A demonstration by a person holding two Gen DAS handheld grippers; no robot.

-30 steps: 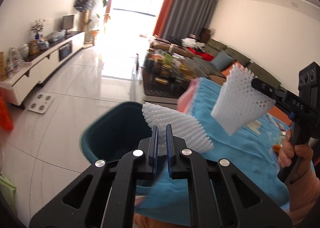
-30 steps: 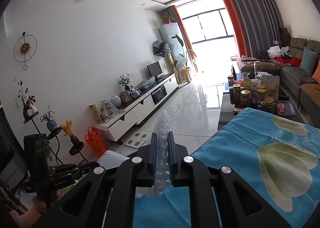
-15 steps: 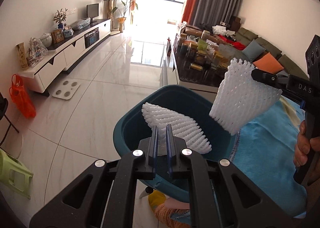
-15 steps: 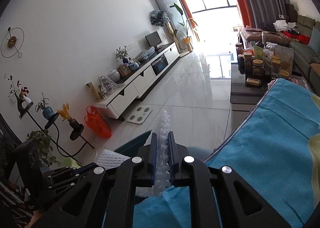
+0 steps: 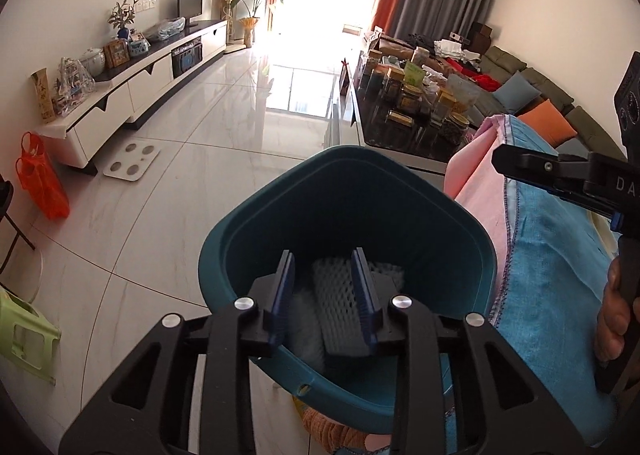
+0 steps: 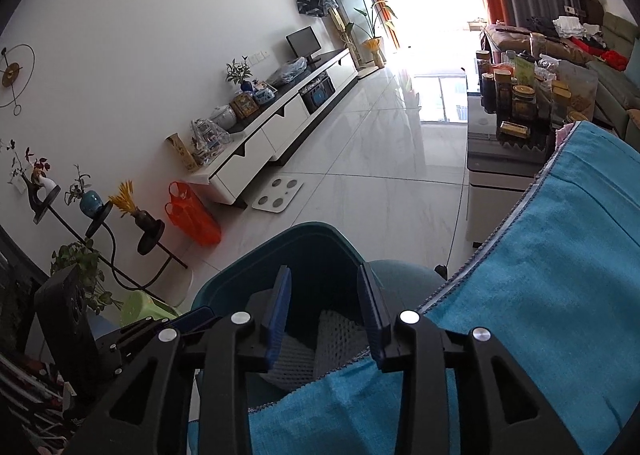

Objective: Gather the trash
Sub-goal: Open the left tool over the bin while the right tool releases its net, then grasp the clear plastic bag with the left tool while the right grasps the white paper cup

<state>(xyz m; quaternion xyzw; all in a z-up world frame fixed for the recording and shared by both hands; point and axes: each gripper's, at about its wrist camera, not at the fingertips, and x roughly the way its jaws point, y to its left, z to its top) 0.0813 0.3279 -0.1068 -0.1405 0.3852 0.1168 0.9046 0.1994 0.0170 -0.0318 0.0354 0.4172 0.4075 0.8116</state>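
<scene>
Landmark: teal bin [image 5: 420,215], smooth plastic, rounded-triangular rim, standing on glossy pale floor tiles [image 5: 192,183].

Just beside the bin on its right, the blue cloth [image 5: 560,275] with a pink layer [image 5: 480,175] under it drapes over a table edge and partly blocks my right-wrist view into the bin.

Beyond the bin: a dark low table crowded with jars [image 5: 416,99]. To the bin's far left: an orange bag [image 5: 40,179].

My left gripper [image 5: 324,291] hangs over the bin; its jaws have just been opening, stand apart, and pinch nothing. My right gripper [image 6: 326,311] likewise.

Both white foam nets [image 5: 336,299], soft with a diamond mesh, lie inside the bin at the bottom.
</scene>
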